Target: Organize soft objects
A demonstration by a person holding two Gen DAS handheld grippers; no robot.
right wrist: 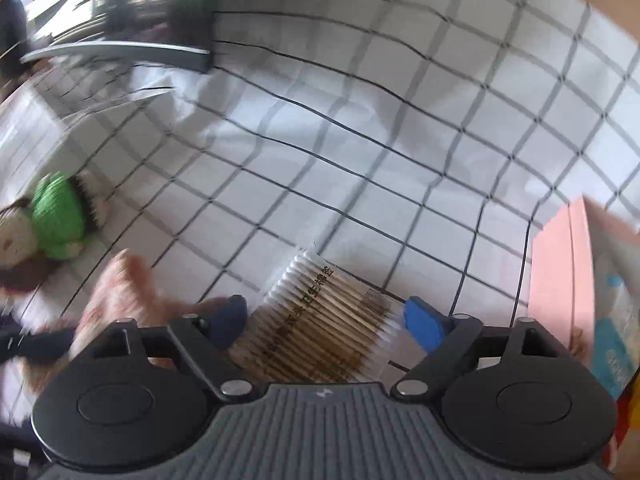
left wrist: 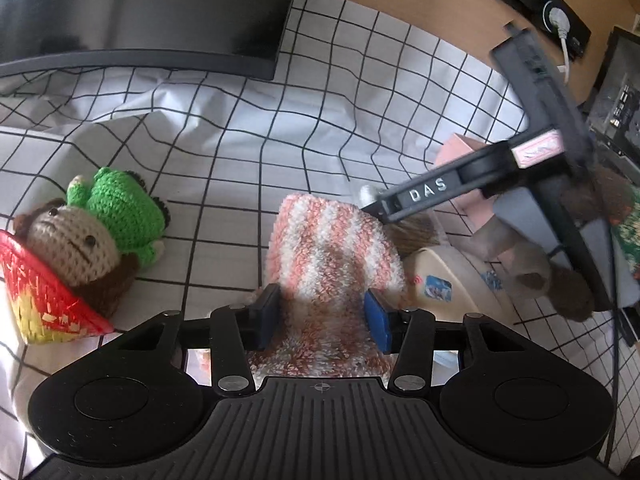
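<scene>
Left tool [left wrist: 322, 314] has its two blue pads set against the sides of a fluffy pink-and-white striped sock [left wrist: 332, 256], gripping it near its lower end; the sock stretches away from the tool across a white cloth with a black grid [left wrist: 224, 152] that covers the surface. Taking the sock as landmark: well to its left lies a knitted brown-faced doll [left wrist: 68, 244] with a green knitted toy [left wrist: 120, 208] pressed against its upper side, and a red-and-yellow woven piece [left wrist: 36, 292] at the doll's lower left. Beyond the sock stands a dark monitor base [left wrist: 160, 20]. Just right of the sock sits a cream plastic container [left wrist: 452, 276], and past that a pink box [left wrist: 460, 152] and a grey-brown plush toy [left wrist: 528, 264]. Right tool [right wrist: 324, 318] reaches in from the sock's right, blurred in the left view. Its jaws stand wide apart on either side of a pack of wooden cotton swabs [right wrist: 320, 320]; whether the pads press on the pack I cannot tell.
</scene>
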